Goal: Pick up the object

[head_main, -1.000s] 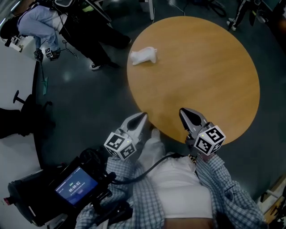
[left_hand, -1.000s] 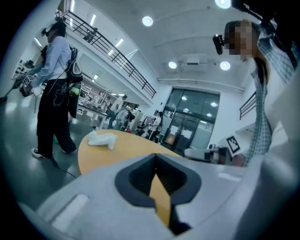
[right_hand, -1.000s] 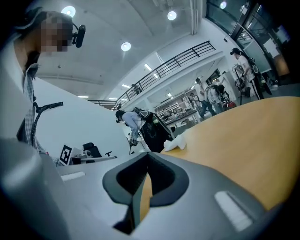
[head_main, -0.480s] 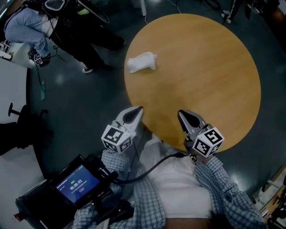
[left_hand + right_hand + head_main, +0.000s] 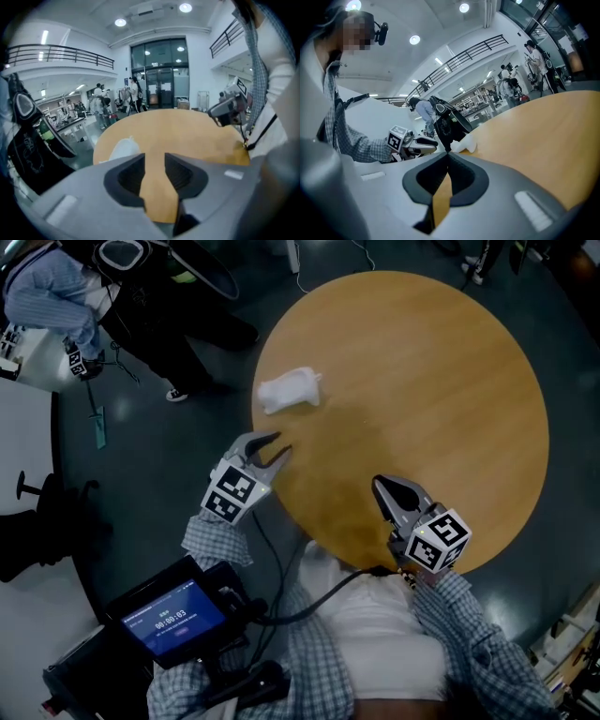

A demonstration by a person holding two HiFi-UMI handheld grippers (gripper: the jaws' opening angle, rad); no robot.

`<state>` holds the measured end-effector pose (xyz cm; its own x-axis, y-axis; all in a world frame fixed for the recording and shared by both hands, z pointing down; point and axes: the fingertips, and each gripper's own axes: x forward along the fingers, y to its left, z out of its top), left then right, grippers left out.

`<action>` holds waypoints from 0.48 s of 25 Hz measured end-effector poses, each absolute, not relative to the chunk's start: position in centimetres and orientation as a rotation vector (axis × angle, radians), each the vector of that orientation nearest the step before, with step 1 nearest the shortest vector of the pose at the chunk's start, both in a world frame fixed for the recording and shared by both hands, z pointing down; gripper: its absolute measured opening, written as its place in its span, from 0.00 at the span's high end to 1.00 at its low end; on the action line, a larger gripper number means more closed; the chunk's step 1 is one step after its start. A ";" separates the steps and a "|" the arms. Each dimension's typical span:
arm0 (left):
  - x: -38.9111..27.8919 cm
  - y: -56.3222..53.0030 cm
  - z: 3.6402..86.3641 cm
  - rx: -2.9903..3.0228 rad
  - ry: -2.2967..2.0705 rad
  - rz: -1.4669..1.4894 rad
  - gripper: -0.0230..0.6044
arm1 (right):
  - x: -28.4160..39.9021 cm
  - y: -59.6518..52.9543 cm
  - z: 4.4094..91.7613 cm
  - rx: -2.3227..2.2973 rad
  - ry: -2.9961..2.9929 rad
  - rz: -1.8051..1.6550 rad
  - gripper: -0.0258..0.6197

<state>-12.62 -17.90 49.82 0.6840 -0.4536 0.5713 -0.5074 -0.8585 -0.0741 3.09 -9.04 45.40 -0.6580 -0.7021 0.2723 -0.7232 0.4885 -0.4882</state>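
Observation:
A crumpled white object [image 5: 289, 390] lies near the left edge of the round wooden table [image 5: 441, 371]. My left gripper [image 5: 279, 444] hovers at that edge, just short of the object and pointing toward it. Its jaws have just been opening and nothing is between them. In the left gripper view the white object [image 5: 123, 149] lies ahead and left of the left gripper [image 5: 154, 159]. My right gripper [image 5: 379, 484] is shut and empty over the table's near side. The right gripper view shows the white object [image 5: 465, 144] far ahead, with the left gripper [image 5: 419, 143] beside it.
A handheld device with a blue screen [image 5: 175, 624] and a cable sit by the person's left side. Another person [image 5: 56, 296] with gear is on the dark floor at the upper left. Several people stand in the distant hall [image 5: 101, 105].
My left gripper has moved up and left along the table's edge toward the white object, rolled, and its jaws have parted. The right gripper has shifted only slightly.

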 end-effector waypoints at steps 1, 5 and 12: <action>-12.3 -18.7 50.3 2.807 -0.763 0.974 0.75 | 3.5 -9.4 45.6 1.290 -2.673 0.915 0.96; -10.6 -23.4 52.9 2.816 -0.613 1.222 0.60 | 5.4 -12.0 46.7 1.292 -2.663 0.947 0.96; -14.0 -26.3 55.6 2.755 -0.428 1.645 0.46 | 4.5 -9.8 46.4 1.346 -2.627 0.970 0.96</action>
<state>-13.97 -26.33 55.60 0.4501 -0.2728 0.8503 -0.1758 -0.9606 -0.2152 4.52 -9.80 46.38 -0.6242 -0.7214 0.2998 -0.7432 0.4300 -0.5126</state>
